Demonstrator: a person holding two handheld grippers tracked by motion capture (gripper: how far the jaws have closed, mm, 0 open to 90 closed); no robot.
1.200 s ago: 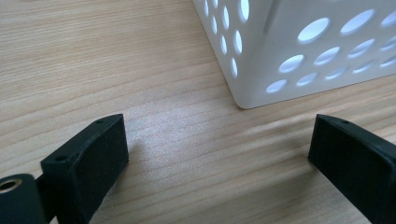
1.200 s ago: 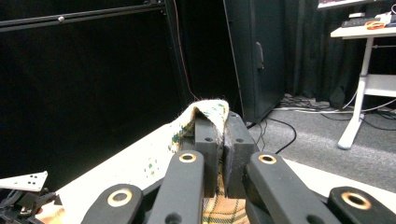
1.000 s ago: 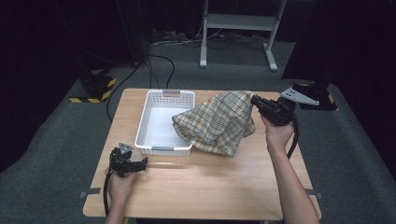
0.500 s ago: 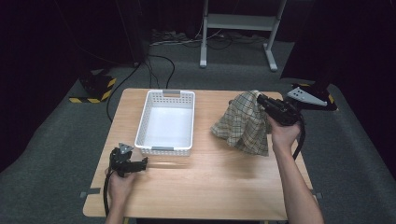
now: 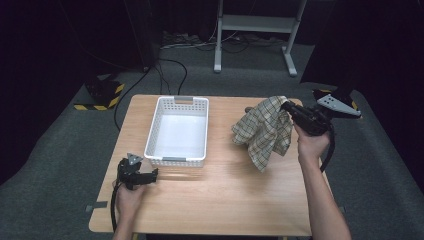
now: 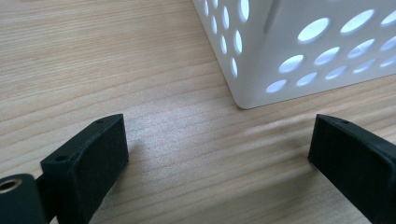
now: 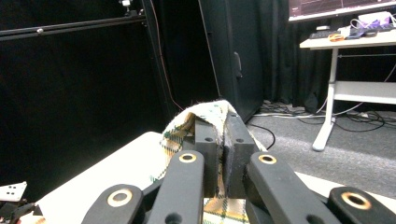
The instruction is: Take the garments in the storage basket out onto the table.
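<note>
High view: a person's right claw [image 5: 289, 106] pinched a plaid cloth [image 5: 263, 131] by its top edge and held it up over the right side of the wooden surface [image 5: 220, 200], nr the far right corner; the cloth hung in loose folds, its lowest tip close to the wood, whether touching could not be told. A white perforated basket [image 5: 177, 132] sat w/ nothing in it toward the far left of the surface. The left claw [image 5: 150, 175] rested nr the front left corner, just in front of the basket's near left corner, jaws pointing right.

Left gripper view: the left claw's jaws stood spread wide apart, low over bare wood, w/ a corner of the basket [image 6: 289, 46] just ahead btwn them, untouched.

Right gripper view: the right claw [image 7: 223, 140] was pressed together on a fold of the cloth [image 7: 212, 112], fabric draped over and below the jaw tips; a dark room and a desk lay beyond.
</note>
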